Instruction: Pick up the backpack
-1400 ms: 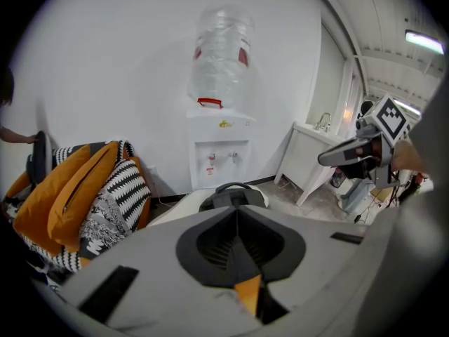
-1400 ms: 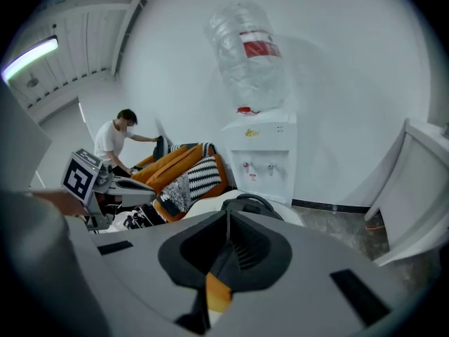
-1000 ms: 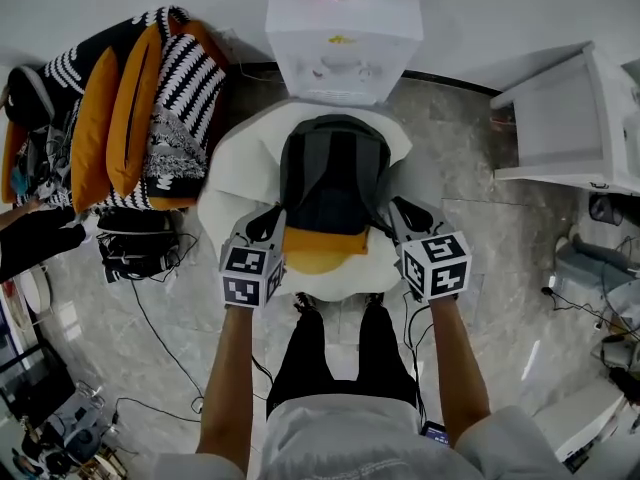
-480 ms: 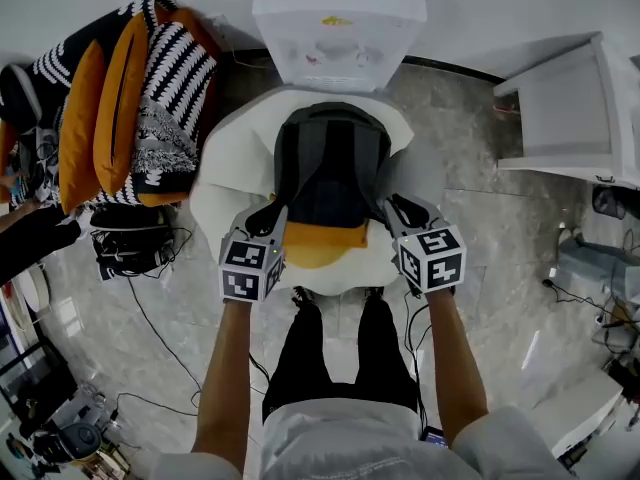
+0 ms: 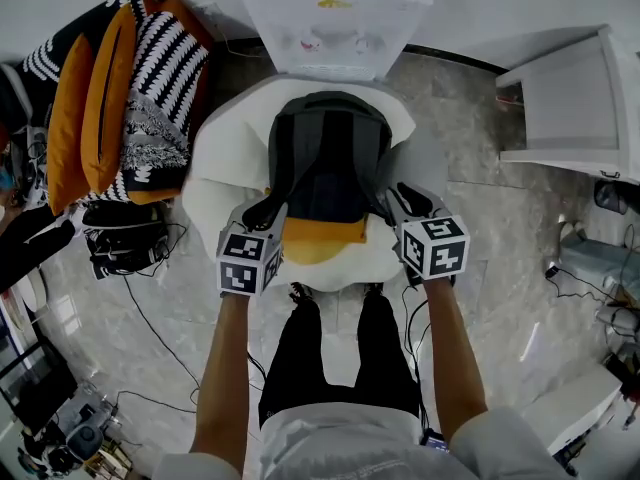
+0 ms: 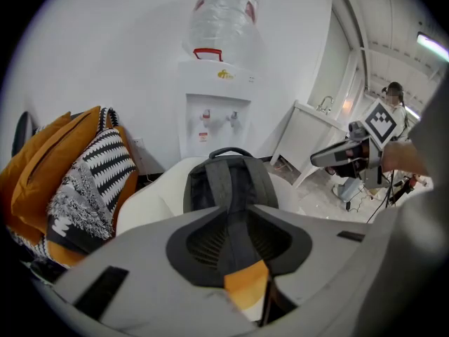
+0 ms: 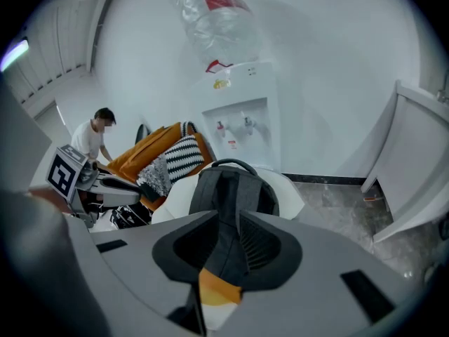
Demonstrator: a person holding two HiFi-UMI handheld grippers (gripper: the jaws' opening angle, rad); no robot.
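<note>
A dark grey backpack [image 5: 330, 163] lies strap side up on a white round seat [image 5: 225, 158], with an orange piece [image 5: 322, 241] at its near end. My left gripper [image 5: 262, 211] is at its left shoulder strap and my right gripper [image 5: 405, 200] at the right one. In the left gripper view a grey strap [image 6: 235, 216] runs between the jaws of the left gripper [image 6: 235, 243], and the ribbed pads stand off it on both sides. The right gripper [image 7: 228, 250] has the other strap [image 7: 228, 223] between its jaws in the same way. Both pairs of jaws have just been opening.
A white water dispenser [image 5: 335, 18] stands right behind the seat. Orange and striped cushions [image 5: 130, 98] are piled at the left, above a tangle of cables [image 5: 140, 253] on the marble floor. A white cabinet [image 5: 570, 108] is at the right. The person's legs [image 5: 335, 353] stand before the seat.
Both grippers have sunk a little towards the seat, still at the backpack's straps. The backpack sits lower and flatter on the white seat.
</note>
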